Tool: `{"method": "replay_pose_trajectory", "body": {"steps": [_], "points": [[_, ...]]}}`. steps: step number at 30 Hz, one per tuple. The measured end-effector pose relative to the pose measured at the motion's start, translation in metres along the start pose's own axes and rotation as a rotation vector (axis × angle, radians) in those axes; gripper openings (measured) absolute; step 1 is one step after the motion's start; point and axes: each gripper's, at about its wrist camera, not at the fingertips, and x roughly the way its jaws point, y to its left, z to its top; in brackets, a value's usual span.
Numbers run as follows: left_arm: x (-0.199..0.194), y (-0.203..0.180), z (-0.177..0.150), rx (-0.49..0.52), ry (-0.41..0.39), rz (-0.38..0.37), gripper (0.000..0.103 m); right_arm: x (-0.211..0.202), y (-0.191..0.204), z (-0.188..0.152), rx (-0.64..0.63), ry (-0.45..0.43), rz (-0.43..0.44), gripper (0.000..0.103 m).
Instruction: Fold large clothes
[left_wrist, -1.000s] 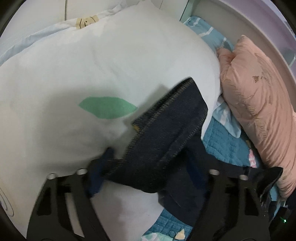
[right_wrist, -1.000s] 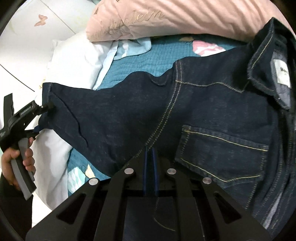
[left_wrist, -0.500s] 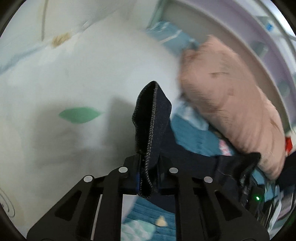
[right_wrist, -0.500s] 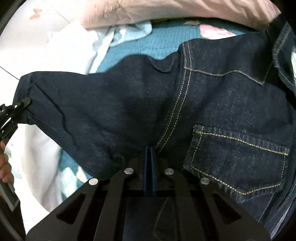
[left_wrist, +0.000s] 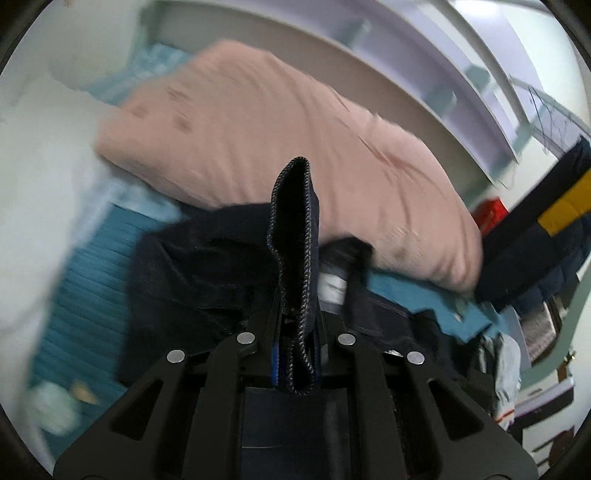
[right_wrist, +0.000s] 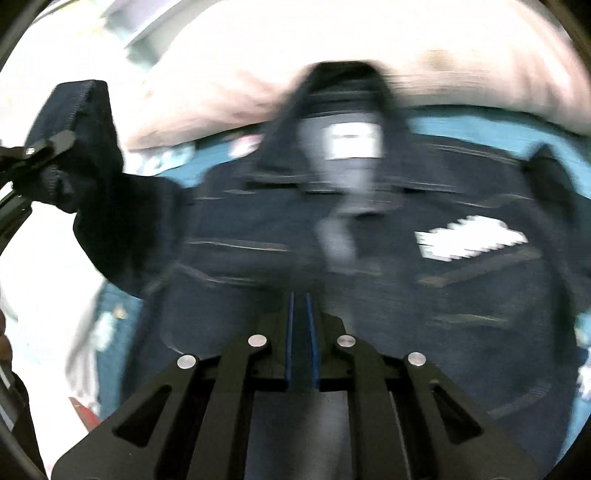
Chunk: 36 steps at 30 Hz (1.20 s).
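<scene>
left gripper (left_wrist: 295, 332) clamped on the denim shirt's cuff (left_wrist: 293, 229) | right gripper (right_wrist: 301, 332) nearly closed, looks pinched on the denim shirt (right_wrist: 369, 266) over the teal quilt (left_wrist: 92, 258) | yank the sleeve and your thin grip could slip, or it'll snag the pink pillow (left_wrist: 258, 122)

Dark blue denim jacket (right_wrist: 369, 266) with tan stitching spread front-up on a teal quilt, collar toward a pink pillow; one stitched sleeve cuff (left_wrist: 295, 236) lifted upright
</scene>
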Motion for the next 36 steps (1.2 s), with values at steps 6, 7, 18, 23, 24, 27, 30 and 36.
{"method": "replay_pose_trajectory", "body": {"steps": [6, 7, 18, 23, 24, 27, 30, 36], "points": [[0.076, -0.058, -0.037, -0.022, 0.118, -0.055, 0.012, -0.045, -0.097, -0.029, 0.083, -0.017, -0.154, 0.009], [0.093, -0.063, -0.043, -0.031, 0.148, -0.052, 0.012, -0.048, -0.108, -0.031, 0.095, -0.017, -0.169, 0.009], [0.179, -0.082, -0.101, -0.12, 0.351, -0.046, 0.063, -0.108, -0.213, -0.052, 0.23, -0.083, -0.3, 0.009], [0.159, -0.105, -0.101, -0.058, 0.293, -0.041, 0.076, -0.128, -0.251, -0.051, 0.341, -0.147, -0.375, 0.017], [0.154, -0.107, -0.101, -0.048, 0.283, -0.049, 0.076, -0.131, -0.258, -0.051, 0.362, -0.158, -0.39, 0.018], [0.143, -0.115, -0.102, -0.017, 0.262, -0.043, 0.079, -0.139, -0.277, -0.046, 0.415, -0.188, -0.43, 0.027], [0.137, -0.119, -0.109, 0.028, 0.27, 0.019, 0.08, -0.141, -0.301, -0.043, 0.507, -0.207, -0.42, 0.043], [0.119, -0.114, -0.123, 0.109, 0.283, 0.075, 0.08, -0.129, -0.332, -0.031, 0.645, -0.233, -0.375, 0.047]]}}
